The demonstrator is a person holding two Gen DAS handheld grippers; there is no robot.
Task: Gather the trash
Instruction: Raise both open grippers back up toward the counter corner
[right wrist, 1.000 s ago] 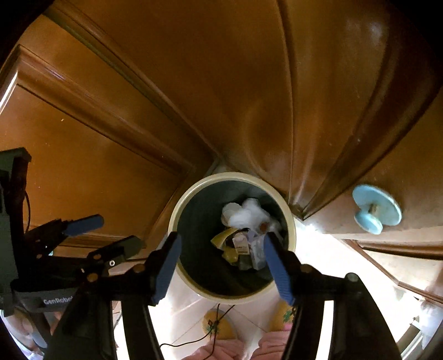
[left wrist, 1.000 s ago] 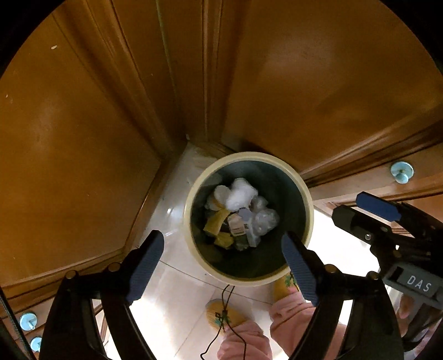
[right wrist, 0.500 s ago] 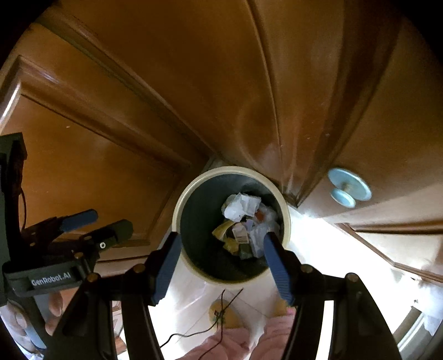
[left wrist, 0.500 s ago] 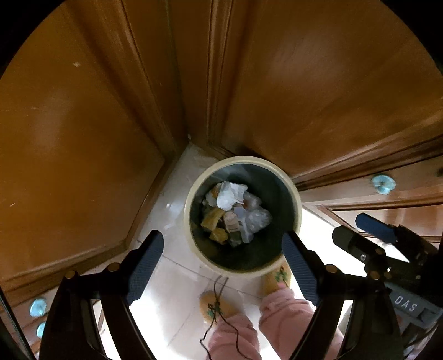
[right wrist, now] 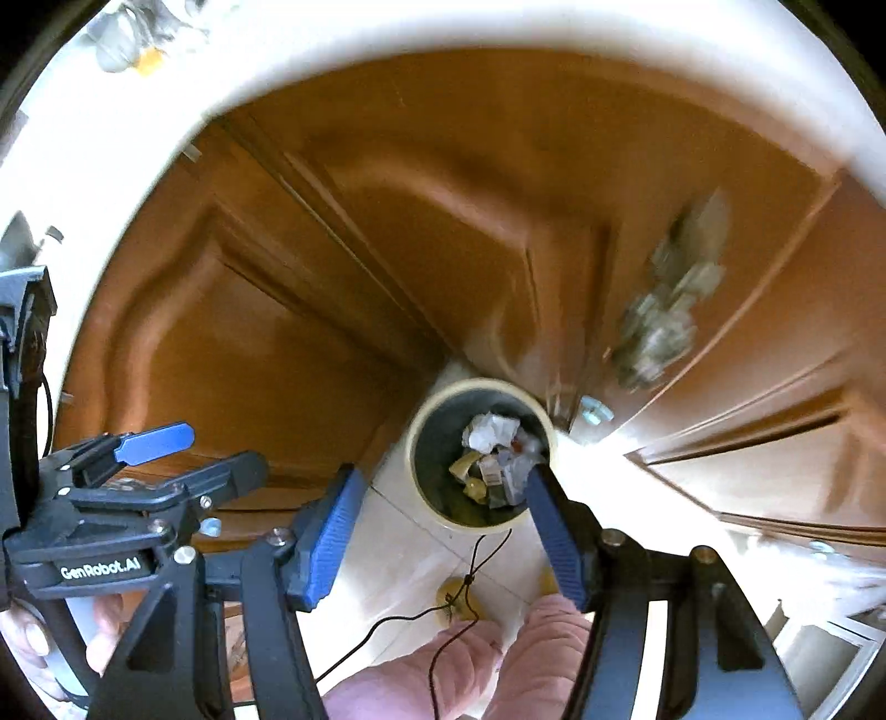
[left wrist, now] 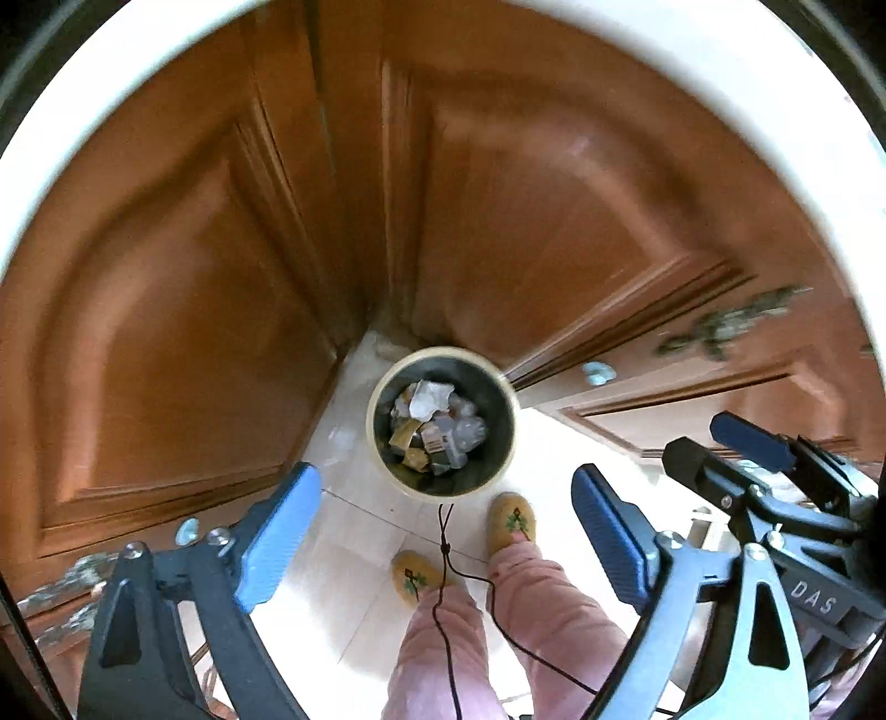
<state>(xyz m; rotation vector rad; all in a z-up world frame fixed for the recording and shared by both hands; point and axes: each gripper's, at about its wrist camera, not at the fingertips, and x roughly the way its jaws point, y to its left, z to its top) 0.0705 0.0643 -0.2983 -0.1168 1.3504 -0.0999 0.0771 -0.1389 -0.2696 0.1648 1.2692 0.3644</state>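
Bin [left wrist: 382, 443] sits in corner btwn two wood cabinet doors [left wrist: 183, 343]; its mouth is open from above. Trash [left wrist: 437, 426] fills the bottom. Floor [left wrist: 354, 531] in front is clear except slippers [left wrist: 512, 523] and a hanging cord [left wrist: 443, 554].

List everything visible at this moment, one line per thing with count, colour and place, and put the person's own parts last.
Bin: one, cream rim, dark inside, on the floor in the cabinet corner.
Trash: heap, white, yellow and clear pieces, inside the bin.
Cabinet doors: several, brown wood, around the bin.
Knob: one nearest the bin, pale blue, on the right-hand door.
Countertop: one, white, above the doors.
Floor: pale tiles.
Cable: one, black, hanging over the legs.
Slippers: two, yellow, by the bin.
Trousers: pink.
Left gripper: blue pads, open, empty.
Right gripper: blue pads, open, empty.
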